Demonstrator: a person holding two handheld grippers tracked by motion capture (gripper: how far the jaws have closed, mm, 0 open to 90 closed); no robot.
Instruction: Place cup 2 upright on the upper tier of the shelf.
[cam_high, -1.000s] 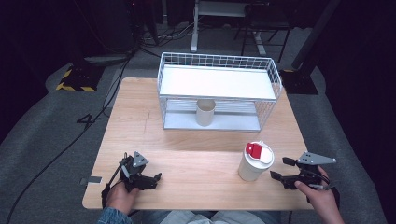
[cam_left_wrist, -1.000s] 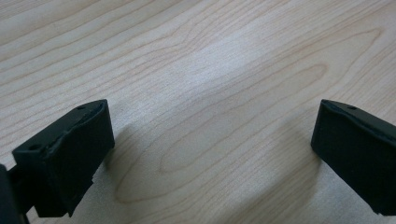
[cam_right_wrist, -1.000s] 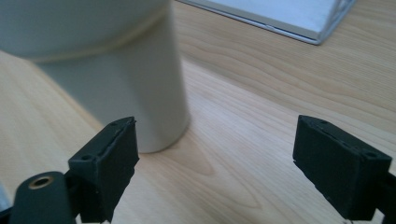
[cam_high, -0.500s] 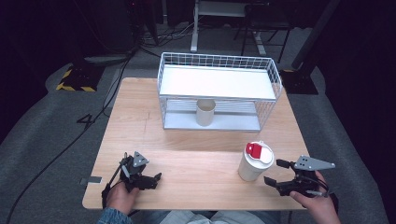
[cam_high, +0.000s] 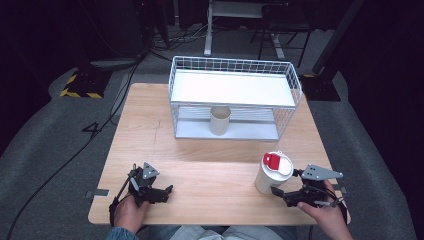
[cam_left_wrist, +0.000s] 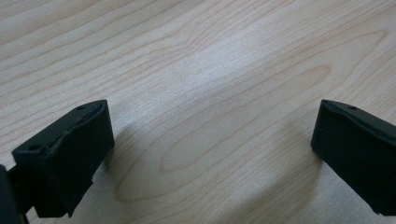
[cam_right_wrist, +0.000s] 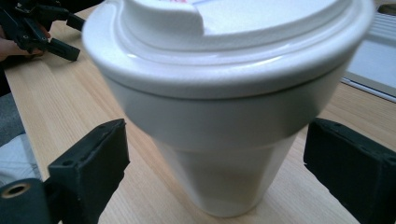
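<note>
A white foam cup (cam_high: 272, 172) with a red-marked lid stands upright at the front right of the wooden table (cam_high: 210, 170). My right gripper (cam_high: 281, 193) lies low beside its base, pointing at it. In the right gripper view the cup (cam_right_wrist: 224, 107) stands between the two jaws, with a gap on each side. The right gripper (cam_right_wrist: 219, 172) is open, and its jaws have just been opening. My left gripper (cam_high: 162, 192) rests at the front left, held by a hand. Its jaws are spread wide over bare wood, so the left gripper (cam_left_wrist: 210, 154) is open with nothing between them.
A white wire basket rack (cam_high: 235, 97) stands at the back of the table. A tan paper cup (cam_high: 219, 120) sits on its lower shelf. Bare wood stretches between the two grippers. The left gripper (cam_right_wrist: 42, 28) appears far off in the right gripper view.
The right gripper has slid left to the white cup's base, and its jaws have spread apart around the cup. The left gripper and the cup have stayed put.
</note>
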